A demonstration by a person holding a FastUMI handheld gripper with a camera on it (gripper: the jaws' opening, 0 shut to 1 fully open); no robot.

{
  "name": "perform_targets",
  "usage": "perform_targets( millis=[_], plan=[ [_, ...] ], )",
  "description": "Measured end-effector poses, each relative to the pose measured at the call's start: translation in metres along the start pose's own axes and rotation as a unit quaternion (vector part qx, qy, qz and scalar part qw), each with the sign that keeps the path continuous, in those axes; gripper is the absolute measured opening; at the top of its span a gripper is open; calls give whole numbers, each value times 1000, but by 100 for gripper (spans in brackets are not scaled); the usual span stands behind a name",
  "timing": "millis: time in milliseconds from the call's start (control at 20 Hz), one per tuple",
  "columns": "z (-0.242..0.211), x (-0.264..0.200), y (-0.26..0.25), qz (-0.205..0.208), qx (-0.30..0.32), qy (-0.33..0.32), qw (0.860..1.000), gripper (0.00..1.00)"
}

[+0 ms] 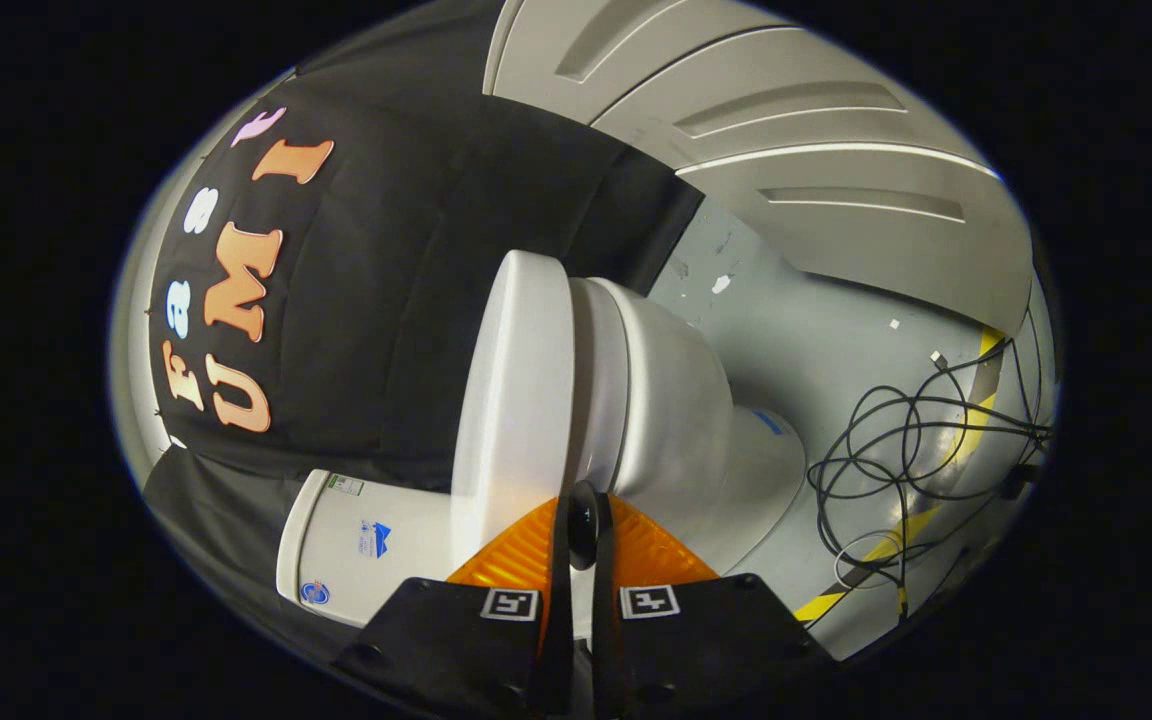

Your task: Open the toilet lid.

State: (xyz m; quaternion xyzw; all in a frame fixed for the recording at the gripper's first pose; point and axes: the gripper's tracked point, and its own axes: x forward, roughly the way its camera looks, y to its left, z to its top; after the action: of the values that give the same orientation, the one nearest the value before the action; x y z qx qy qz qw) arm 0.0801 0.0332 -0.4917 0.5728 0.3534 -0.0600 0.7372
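My jaws (581, 525) are drawn nearly together, with only a thin slit between the tips, and whether they pinch the rim of the toilet lid (516, 390) I cannot tell, since the tips sit right at its near edge. My whole view is rolled sideways, so the toilet lies across it: the lid is just ahead of my fingers, a smooth, glossy white slab with a rounded edge, lying close against the bowl (676, 410) with only a narrow seam showing between them, which I judge means the lift has barely begun, if at all. The tank (356, 545) is a boxy, rounded white shell beside the lid. Beyond the bowl, the grey floor (816, 330) looks scuffed and hard, with a loose tangle of thin black cables (896, 440) and a yellow-and-black tape stripe (976, 400).
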Motion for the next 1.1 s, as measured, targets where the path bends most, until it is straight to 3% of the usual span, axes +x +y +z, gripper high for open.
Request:
perform_targets(
  millis=[50, 100, 450, 650, 1100],
  plan=[
    [4, -8, 2, -2, 2, -2, 1000, 16],
    [-1, 4, 3, -3, -11, 8, 1000, 8],
    [0, -8, 11, -5, -44, -20, 999, 8],
    [2, -9, 15, -25, -54, -12, 998, 8],
    [16, -23, 66, -3, -110, -78, 991, 8]
  ],
)
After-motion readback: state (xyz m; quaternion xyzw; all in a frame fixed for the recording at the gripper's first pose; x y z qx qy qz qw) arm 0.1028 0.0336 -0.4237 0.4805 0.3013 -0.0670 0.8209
